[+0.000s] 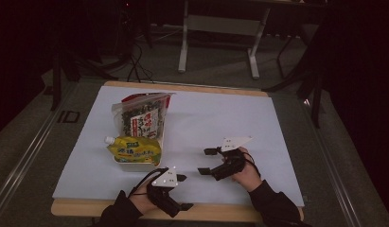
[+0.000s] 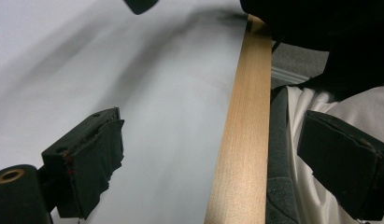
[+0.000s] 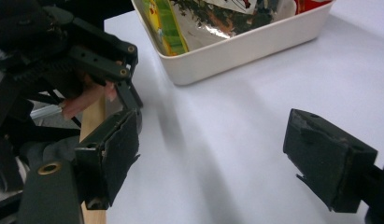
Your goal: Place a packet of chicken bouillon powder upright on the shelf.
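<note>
A white tray [image 1: 122, 164] on the white table cover holds a yellow spouted pouch [image 1: 134, 149] and a clear bag of dark green flakes with a red top [image 1: 141, 116]. My left gripper [image 1: 184, 192] is open near the front edge, right of the tray, nothing between its jaws. My right gripper [image 1: 207, 161] is open over the mid table, empty, its jaws facing left toward the tray. In the right gripper view the tray [image 3: 245, 46] lies ahead with both bags in it, and the left gripper [image 3: 96, 56] shows at the left. The left gripper [image 2: 213, 154] straddles the wooden table edge [image 2: 245, 140].
The white cover [image 1: 220, 118] spreads over a wooden tabletop with bare room right of the tray. Beyond the table are the white legs of another desk [image 1: 183, 52], cables and dark stands on a grey floor. A white garment [image 2: 316, 121] shows past the table edge.
</note>
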`<state>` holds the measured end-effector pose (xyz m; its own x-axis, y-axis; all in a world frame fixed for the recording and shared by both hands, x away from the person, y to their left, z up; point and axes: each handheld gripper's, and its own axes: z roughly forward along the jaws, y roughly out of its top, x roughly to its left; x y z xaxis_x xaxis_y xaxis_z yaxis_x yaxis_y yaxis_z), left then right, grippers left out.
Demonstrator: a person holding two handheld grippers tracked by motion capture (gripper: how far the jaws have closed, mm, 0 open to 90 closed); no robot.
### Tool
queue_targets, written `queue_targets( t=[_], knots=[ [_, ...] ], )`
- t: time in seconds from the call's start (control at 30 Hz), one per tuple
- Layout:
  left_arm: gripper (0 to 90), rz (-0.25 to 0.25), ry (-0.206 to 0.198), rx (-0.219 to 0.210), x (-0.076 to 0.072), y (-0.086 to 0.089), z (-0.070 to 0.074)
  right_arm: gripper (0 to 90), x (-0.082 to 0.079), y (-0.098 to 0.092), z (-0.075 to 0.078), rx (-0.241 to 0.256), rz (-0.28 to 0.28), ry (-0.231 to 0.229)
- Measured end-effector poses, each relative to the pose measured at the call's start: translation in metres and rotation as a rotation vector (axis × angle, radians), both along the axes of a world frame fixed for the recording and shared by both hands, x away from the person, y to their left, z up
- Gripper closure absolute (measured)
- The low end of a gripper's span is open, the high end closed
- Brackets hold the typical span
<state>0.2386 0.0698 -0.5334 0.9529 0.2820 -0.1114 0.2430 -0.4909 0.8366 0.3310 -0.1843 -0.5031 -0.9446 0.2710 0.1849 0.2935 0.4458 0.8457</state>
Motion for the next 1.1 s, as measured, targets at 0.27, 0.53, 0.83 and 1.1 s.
queue_targets(
  t=[0.27,0.53,0.83,1.1],
  knots=[
    [8.7,0.001,-0.002,0.0,0.001,0.001,0.0,17.3,-0.008,-0.016,-0.013,-0.025,-0.014,0.016],
    [8.7,0.0,-0.003,0.001,0.0,0.001,0.0,17.9,-0.015,-0.031,-0.018,-0.008,-0.037,0.004],
    [8.7,-0.007,0.003,-0.001,0.001,0.0,0.0,17.8,-0.024,-0.043,-0.026,-0.063,-0.063,-0.011],
    [8.7,-0.011,0.001,-0.001,0.001,-0.001,0.0,17.8,-0.024,-0.048,-0.03,-0.086,-0.072,-0.01]
  ],
)
